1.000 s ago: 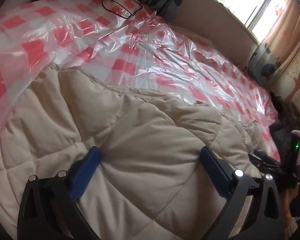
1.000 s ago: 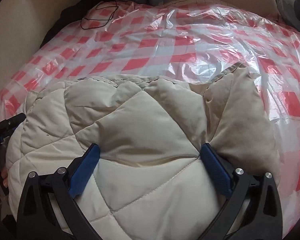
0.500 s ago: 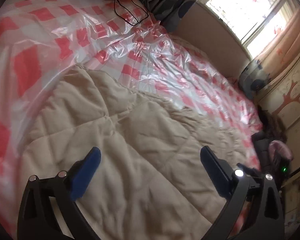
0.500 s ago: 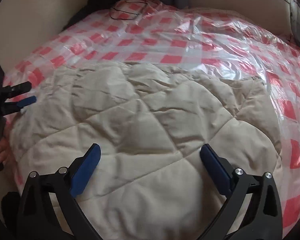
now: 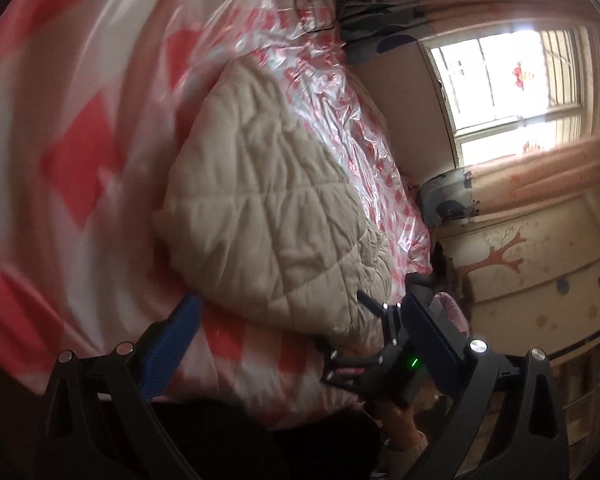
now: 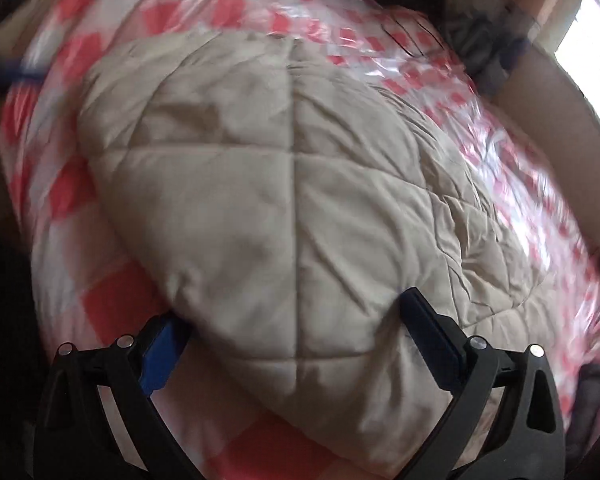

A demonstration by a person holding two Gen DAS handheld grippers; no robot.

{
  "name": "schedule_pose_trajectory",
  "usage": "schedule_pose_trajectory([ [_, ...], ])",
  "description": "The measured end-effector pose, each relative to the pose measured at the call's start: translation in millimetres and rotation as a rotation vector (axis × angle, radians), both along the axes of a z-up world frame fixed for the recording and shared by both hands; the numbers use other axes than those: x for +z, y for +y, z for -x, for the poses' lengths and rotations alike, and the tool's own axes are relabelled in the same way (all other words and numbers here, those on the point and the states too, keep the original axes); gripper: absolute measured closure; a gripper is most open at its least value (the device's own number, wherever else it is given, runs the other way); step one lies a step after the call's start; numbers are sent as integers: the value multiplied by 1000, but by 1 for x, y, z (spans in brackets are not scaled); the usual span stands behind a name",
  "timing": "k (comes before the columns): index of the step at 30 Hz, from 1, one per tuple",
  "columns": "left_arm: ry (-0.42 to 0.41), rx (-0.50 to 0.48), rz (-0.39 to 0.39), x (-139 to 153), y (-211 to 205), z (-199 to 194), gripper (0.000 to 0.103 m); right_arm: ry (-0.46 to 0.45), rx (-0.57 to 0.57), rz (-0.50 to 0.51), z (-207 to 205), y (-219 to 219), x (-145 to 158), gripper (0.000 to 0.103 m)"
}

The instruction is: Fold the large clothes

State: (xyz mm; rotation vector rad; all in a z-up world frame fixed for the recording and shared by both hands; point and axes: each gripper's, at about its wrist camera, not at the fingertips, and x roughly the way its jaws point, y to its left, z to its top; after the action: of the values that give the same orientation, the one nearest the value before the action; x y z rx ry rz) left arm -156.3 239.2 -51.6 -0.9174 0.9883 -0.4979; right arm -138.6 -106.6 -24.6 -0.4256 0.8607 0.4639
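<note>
A: Where's the garment?

B: The beige quilted coat (image 6: 300, 184) lies bunched on the bed's red-checked plastic sheet (image 5: 80, 152), near the bed's edge.

A: And the fingers?

B: The right gripper (image 6: 296, 340) is spread wide, its fingers straddling the coat's near corner, clamping nothing. The left gripper (image 5: 300, 344) is just as wide, empty, beside the coat over bare sheet.

A: Risks?

B: I'd judge the slick plastic lets the padded bundle slide or spring open. A thick corner may slip from a shallow pinch, and the left could nip the sheet instead
</note>
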Motion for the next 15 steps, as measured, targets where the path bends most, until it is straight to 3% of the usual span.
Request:
schedule_pose_trajectory([
  [4, 55, -8, 95, -27, -15, -3, 8, 94, -106, -205, -20, -30, 9, 6],
  [8, 82, -14, 152, -43, -34, -15, 8, 146, -150, -325, -30, -47, 16, 6],
  [12, 85, 37, 156, -55, -48, -33, 8, 167, -159, -380, -34, -55, 23, 6],
  [15, 40, 157, 97, -53, -50, -48, 7, 177, -143, -373, -29, -54, 24, 6],
])
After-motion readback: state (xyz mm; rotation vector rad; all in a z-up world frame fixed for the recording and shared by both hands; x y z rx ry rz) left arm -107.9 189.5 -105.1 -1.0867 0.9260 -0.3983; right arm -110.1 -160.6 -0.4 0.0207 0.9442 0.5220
